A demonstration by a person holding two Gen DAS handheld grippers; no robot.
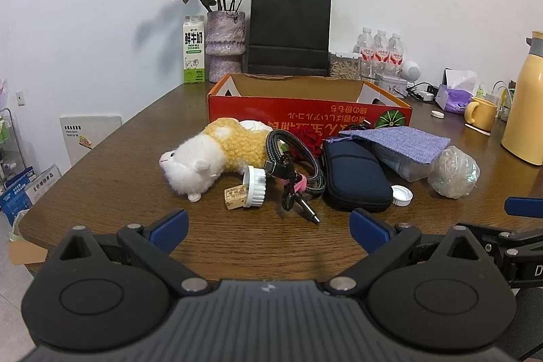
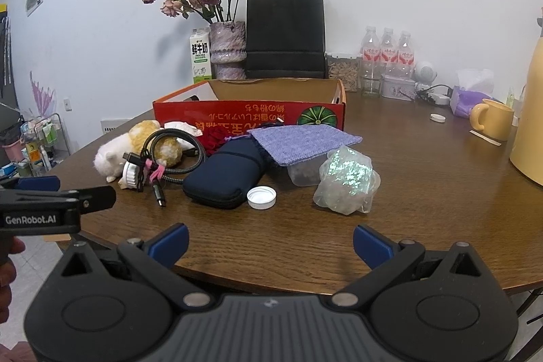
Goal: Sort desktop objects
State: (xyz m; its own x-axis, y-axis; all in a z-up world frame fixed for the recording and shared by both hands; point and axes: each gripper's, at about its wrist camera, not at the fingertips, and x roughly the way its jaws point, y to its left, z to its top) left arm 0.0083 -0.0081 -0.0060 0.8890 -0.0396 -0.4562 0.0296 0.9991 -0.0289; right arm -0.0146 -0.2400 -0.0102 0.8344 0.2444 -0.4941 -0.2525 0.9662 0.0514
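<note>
Both claws spread apart, empty: left claw [image 1: 268, 231], right claw [image 2: 269, 241], hovering at near table [image 1: 118, 185] edge.

Clutter piled just before red cardboard box [image 1: 305, 111], nothing gripped.

Risks:
- Braided cable [image 1: 298, 165] looped against plush cat [image 1: 210, 158]; lifting either likely drags other.
- Purple woven pouch [image 2: 305, 139] overlapping navy zip case [image 2: 220, 178]; may slide off.
- Loose white cap [image 2: 261, 197] prone to rolling.
- Crinkled plastic wrap [image 2: 346, 182] slippery, likely to squirt out.

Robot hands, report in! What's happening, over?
Left gripper open, empty. Right gripper open, empty. Clutter pile untouched before red box. Nothing blocking plush toy.
</note>
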